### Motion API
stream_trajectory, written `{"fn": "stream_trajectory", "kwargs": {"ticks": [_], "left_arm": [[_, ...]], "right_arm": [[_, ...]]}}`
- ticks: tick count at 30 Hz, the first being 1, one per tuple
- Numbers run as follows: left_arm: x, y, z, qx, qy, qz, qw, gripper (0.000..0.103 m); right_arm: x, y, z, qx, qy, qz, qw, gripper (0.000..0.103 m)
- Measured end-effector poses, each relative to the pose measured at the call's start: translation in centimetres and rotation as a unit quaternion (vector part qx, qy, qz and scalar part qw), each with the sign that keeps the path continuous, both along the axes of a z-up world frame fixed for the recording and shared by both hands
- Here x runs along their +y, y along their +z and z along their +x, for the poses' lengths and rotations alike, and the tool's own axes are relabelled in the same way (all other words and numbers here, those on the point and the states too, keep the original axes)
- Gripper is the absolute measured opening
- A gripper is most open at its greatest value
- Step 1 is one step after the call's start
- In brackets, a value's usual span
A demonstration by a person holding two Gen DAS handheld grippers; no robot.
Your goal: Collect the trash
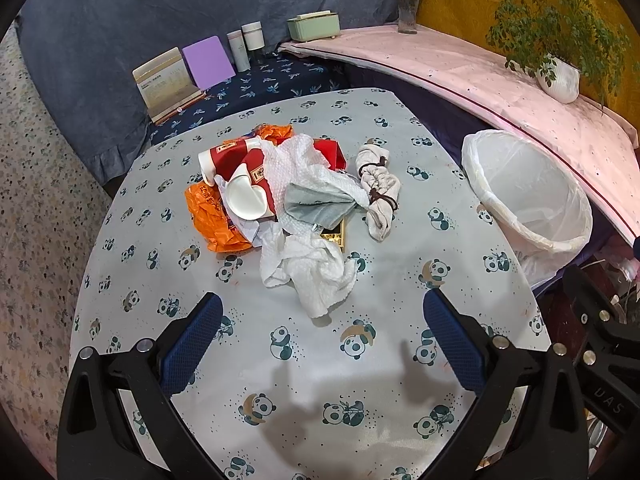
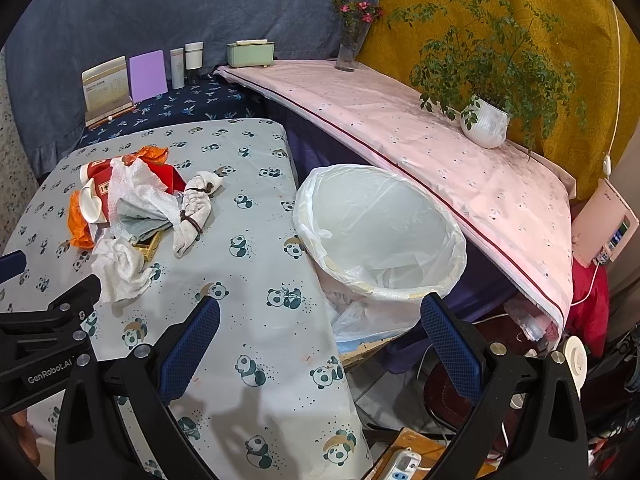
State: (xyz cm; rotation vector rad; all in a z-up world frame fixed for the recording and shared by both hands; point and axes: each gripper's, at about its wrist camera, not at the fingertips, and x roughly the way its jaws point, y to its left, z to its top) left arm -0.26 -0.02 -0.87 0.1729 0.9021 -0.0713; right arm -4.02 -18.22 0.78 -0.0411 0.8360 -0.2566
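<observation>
A heap of trash lies mid-table: crumpled white paper towels, a red paper cup, a squashed white cup, orange wrappers, a red carton and a beige cloth tied with a hair band. A bin lined with a white bag stands off the table's right edge. My left gripper is open, empty, just short of the towels. Open and empty too, my right gripper hovers over the table's right edge in front of the bin.
The table wears a grey panda-print cloth. Behind it sit a calendar, a purple card, two cups and a green box. A pink-covered shelf carries a vase and a potted plant. Cables and a power strip lie on the floor.
</observation>
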Motion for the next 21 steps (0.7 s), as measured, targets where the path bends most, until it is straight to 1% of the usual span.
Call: {"fn": "stream_trajectory", "kwargs": {"ticks": [21], "left_arm": [[-0.21, -0.02, -0.31, -0.002, -0.007, 0.004, 1.0, 0.096]], "right_arm": [[-0.63, 0.09, -0.52, -0.008, -0.012, 0.0, 1.0, 0.096]]}}
